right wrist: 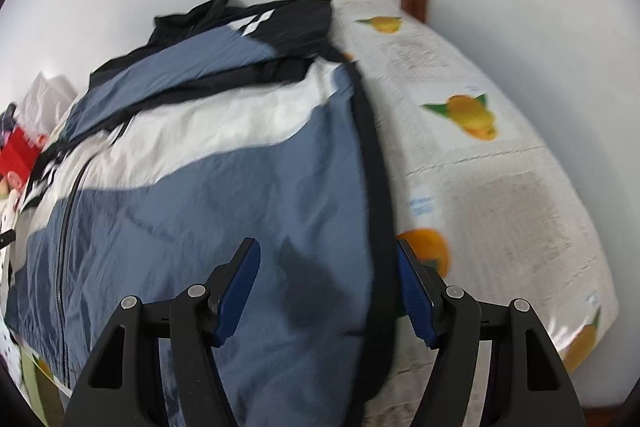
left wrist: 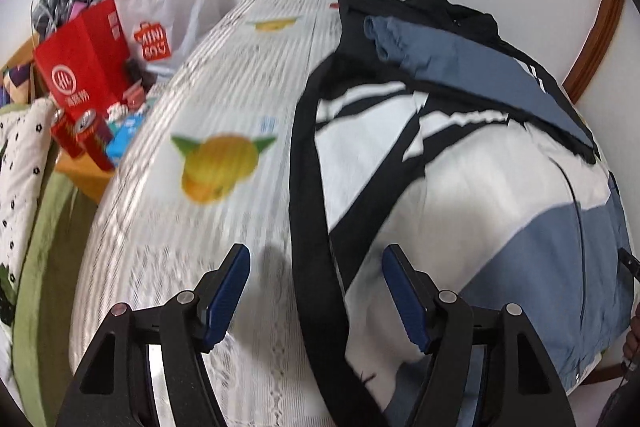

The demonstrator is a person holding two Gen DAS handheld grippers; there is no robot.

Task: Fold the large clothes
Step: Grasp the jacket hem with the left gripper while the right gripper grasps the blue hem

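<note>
Currently both claws, left claw (left wrist: pixel 316 287) and right claw (right wrist: pixel 328 283), gape wide, empty, above the jacket (right wrist: pixel 224 187); grip each near black hem edge squarely.

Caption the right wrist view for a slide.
Open right gripper poised above blue, white and black jacket spread on fruit-print tablecloth.

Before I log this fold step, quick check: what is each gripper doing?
Left gripper: jaws open, holding nothing, above the jacket's black edge.
Right gripper: jaws open, holding nothing, over the jacket's other black edge.
</note>
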